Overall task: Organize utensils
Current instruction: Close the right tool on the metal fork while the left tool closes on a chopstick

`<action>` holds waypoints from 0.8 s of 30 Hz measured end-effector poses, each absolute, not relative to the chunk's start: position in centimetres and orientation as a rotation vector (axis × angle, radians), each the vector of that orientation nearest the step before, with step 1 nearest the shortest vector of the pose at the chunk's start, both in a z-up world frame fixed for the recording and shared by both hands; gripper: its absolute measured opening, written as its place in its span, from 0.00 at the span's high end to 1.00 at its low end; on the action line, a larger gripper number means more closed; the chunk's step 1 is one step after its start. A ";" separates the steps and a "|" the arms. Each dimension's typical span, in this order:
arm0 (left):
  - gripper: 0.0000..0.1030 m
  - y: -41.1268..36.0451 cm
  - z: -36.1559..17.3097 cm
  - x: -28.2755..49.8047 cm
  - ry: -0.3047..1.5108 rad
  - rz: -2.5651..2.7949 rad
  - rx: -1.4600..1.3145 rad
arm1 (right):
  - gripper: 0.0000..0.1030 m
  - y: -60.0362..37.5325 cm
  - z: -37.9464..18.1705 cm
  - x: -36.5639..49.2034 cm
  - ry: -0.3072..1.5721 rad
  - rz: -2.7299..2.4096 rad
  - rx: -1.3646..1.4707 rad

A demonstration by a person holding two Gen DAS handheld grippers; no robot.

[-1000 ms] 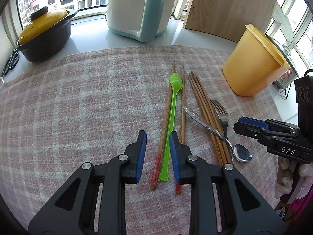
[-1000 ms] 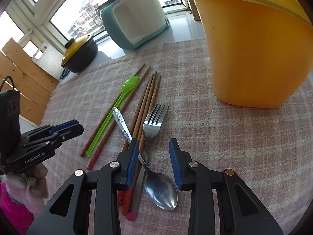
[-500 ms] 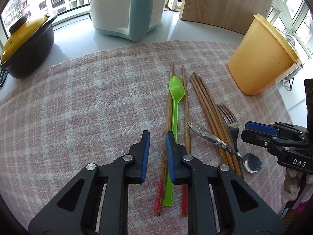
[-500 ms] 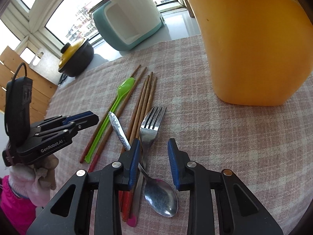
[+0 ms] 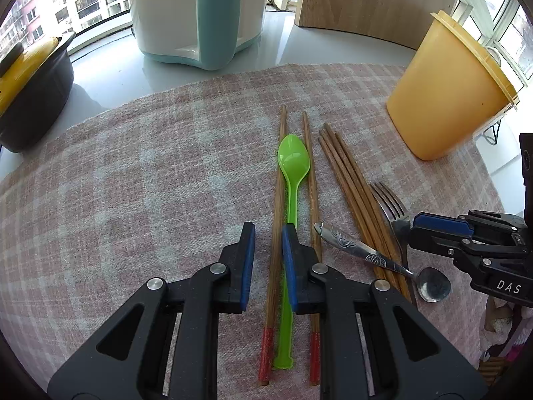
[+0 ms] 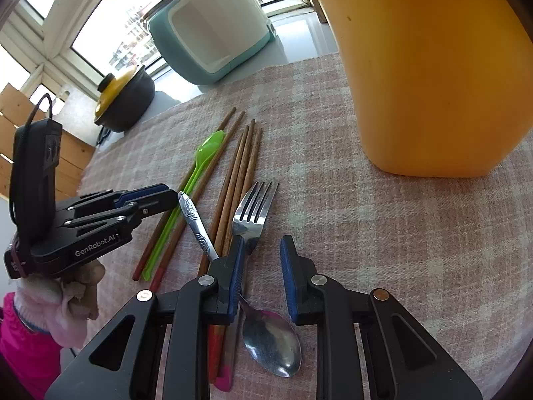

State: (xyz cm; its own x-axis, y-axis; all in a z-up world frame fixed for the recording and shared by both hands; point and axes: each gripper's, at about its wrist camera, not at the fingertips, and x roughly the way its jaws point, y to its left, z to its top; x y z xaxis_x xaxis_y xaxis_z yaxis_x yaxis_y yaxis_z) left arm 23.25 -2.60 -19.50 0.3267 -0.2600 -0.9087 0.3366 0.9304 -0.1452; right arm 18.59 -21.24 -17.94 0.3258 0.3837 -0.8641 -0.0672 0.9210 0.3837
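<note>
- No utensil is in the yellow container [image 5: 443,100] yet, as far as I can see; it stands at the upper right of the left wrist view, on the checked cloth [image 5: 133,183], and its inside is not visible. I judge the task is at its beginning.
- All utensils lie on the cloth, in the middle of both views: the green spoon [image 5: 293,180] between two red-tipped chopsticks [image 5: 276,233], then a bundle of brown chopsticks [image 5: 349,180], the fork [image 6: 253,213] and the metal spoon [image 6: 266,340] lying across the bundle.
- The left gripper [image 5: 268,233] is low over the left red-tipped chopstick, which runs between its jaws. The jaws have just been closing and the gap is now narrow, but a little space is visible on both sides, so I judge it does not pinch the chopstick yet.
- The right gripper [image 6: 261,250] is above the handles of the fork and the metal spoon. Its jaws have just been closing too, yet they are a little apart and the pads press on nothing I can see.
- What is left, in my judgement: to close on a piece, lift it, and sort every utensil, probably into the container.
</note>
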 end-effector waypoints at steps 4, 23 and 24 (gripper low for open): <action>0.85 -2.9 -19.8 23.7 1.179 -0.391 0.087 | 0.81 -21.2 -18.0 18.7 1.207 0.309 0.316; 0.94 -2.3 -20.2 25.7 1.171 -0.347 0.068 | 0.81 -20.5 -18.9 20.1 1.222 0.308 0.380; 0.94 -2.1 -20.2 25.5 1.172 -0.341 0.072 | 0.81 -20.4 -18.9 20.1 1.220 0.307 0.372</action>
